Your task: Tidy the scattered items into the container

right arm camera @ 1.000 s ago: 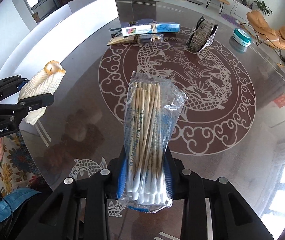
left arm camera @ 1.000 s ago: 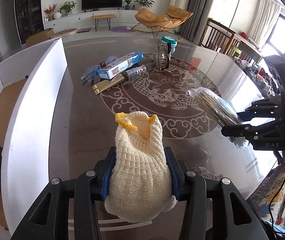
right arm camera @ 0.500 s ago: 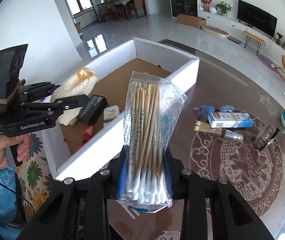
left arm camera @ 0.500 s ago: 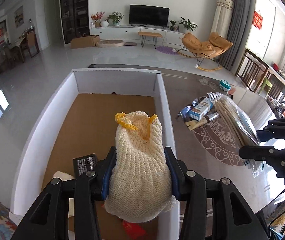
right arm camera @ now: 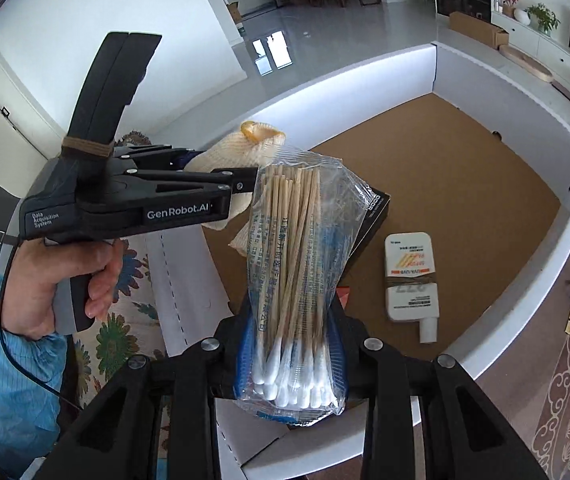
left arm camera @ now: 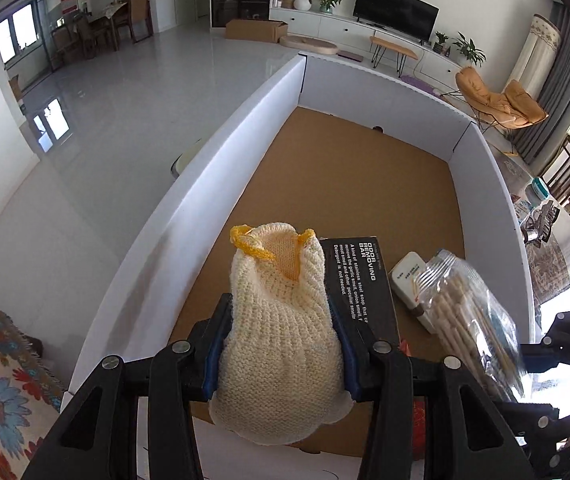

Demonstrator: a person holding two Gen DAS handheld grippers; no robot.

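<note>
container (left arm camera: 213,200), a white-walled box with a brown cardboard floor, lies under both tools. left hand-held gripper (left arm camera: 281,344) clamps a ribbed cream knitted pouch (left arm camera: 281,320) above the container's near end. right hand-held gripper (right arm camera: 291,356) pinches a crinkly clear bag of wooden cotton swabs (right arm camera: 297,264) over the near wall. a flat black box (left arm camera: 361,284) and a white tube (right arm camera: 411,280) lie on the container's floor; its far half is bare.
</note>
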